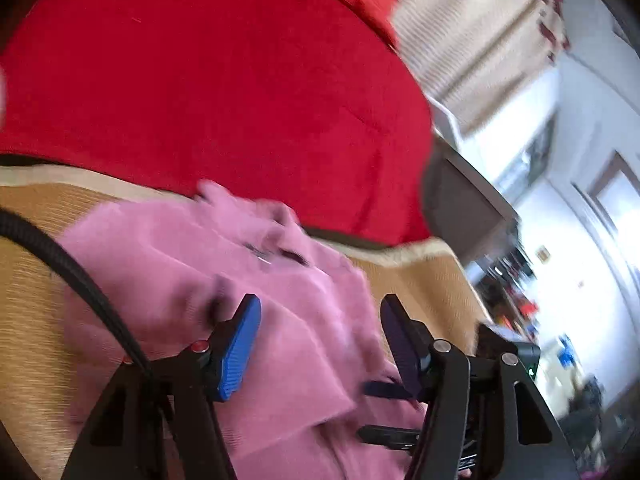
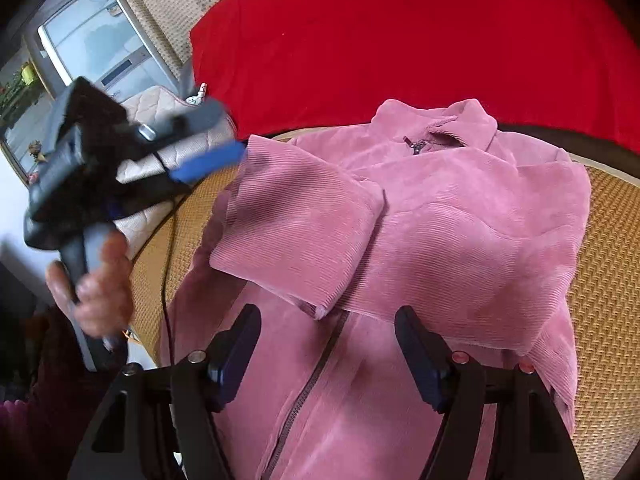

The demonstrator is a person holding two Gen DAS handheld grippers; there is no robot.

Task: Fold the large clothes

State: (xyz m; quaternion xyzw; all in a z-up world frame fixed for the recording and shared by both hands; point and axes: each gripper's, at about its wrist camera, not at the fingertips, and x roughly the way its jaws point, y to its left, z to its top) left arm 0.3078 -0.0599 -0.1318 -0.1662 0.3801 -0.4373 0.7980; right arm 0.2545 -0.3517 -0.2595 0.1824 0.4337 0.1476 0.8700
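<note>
On the woven mat [image 2: 612, 240], both fingers gape, seemingly empty, over the pink jacket [image 2: 460, 220].

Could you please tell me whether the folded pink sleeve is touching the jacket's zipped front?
Touching: the right wrist view shows the folded sleeve lying flat across the pink jacket, its cuff edge covering the zipper line with no gap.

Jacket [image 2: 440, 240] hem cut off below

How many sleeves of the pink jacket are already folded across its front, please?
2. On the pink jacket, one sleeve crosses the chest from the picture's left, its cuff lowest; the other sleeve lies across from the right, just under the collar.
</note>
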